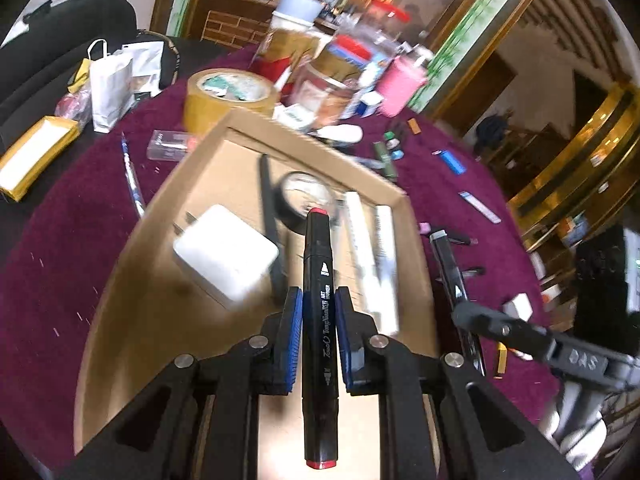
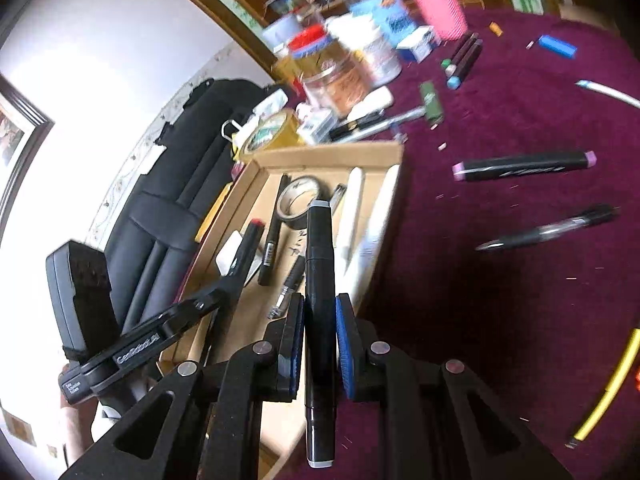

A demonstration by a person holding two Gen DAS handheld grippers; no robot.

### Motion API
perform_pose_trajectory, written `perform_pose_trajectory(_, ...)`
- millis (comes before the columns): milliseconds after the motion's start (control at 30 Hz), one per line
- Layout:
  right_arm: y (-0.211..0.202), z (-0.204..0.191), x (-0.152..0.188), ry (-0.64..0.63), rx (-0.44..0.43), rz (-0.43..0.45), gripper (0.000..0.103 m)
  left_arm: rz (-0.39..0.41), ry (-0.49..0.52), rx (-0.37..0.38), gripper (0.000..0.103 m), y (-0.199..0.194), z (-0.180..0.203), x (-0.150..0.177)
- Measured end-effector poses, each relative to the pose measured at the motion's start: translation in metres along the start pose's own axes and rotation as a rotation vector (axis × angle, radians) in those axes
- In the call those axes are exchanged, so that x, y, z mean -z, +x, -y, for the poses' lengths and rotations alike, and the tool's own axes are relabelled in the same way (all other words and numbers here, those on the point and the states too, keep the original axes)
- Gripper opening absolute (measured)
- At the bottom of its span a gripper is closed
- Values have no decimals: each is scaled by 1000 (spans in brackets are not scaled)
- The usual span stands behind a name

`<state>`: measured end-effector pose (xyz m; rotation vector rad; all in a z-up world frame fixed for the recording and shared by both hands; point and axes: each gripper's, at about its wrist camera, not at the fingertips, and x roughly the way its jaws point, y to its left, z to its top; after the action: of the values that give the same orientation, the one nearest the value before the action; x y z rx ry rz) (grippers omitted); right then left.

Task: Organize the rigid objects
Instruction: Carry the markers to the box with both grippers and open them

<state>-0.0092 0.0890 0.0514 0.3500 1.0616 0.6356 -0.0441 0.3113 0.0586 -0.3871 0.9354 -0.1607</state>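
My left gripper (image 1: 318,300) is shut on a black art marker with red ends (image 1: 317,320) and holds it above the shallow cardboard box (image 1: 152,216). My right gripper (image 2: 319,308) is shut on a black marker with grey ends (image 2: 319,300), over the box's right edge (image 2: 384,216). The box holds a white charger (image 1: 224,256), a roll of black tape (image 1: 300,196), a black pen (image 1: 270,220) and white pens (image 1: 374,248). The left gripper with its red marker shows in the right wrist view (image 2: 240,260); the right gripper shows in the left wrist view (image 1: 460,312).
A maroon tablecloth (image 2: 500,280) carries loose items: a pink-ended black marker (image 2: 524,166), a clear pen (image 2: 548,228), a yellow tube (image 2: 608,388), a blue lighter (image 2: 558,46), a green lighter (image 2: 432,104). Brown packing tape (image 1: 228,94), jars and a pink cup (image 1: 400,84) crowd the far side.
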Motion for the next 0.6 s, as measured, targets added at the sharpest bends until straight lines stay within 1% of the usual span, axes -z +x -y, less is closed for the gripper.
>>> perform_pose_trajectory(67, 18, -3, -5, 16, -3, -30, 17, -55, 11, -34, 16, 14, -2, -10)
perform_pose_trajectory(167, 43, -5, -13, 49, -3, -70, 17, -107, 12, -57, 16, 19, -5, -9)
perform_pose_trajectory(300, 64, -7, -21, 67, 8, -92, 17, -118, 14, -79, 16, 26, -1, -13)
perform_pose_trajectory(333, 67, -7, -22, 67, 20, -91, 17, -117, 3, -73, 21, 26, -3, -13)
perform_pose_trajectory(367, 69, -7, -24, 65, 30, -90, 17, -118, -11, -51, 31, 26, -5, -13)
perform_pose_trajectory(400, 71, -7, -25, 65, 40, -89, 17, -117, -19, -31, 34, 27, -6, -14)
perform_pose_trajectory(467, 74, -8, -26, 66, 60, -88, 18, -107, -38, 5, 46, 23, -7, -12)
perform_pose_trajectory(533, 77, -7, -30, 59, 80, -83, 18, -79, -54, 37, 55, 12, -8, -8)
perform_pose_trajectory(600, 79, -7, -32, 62, 87, -82, 18, -49, -74, 70, 60, 1, -10, -4)
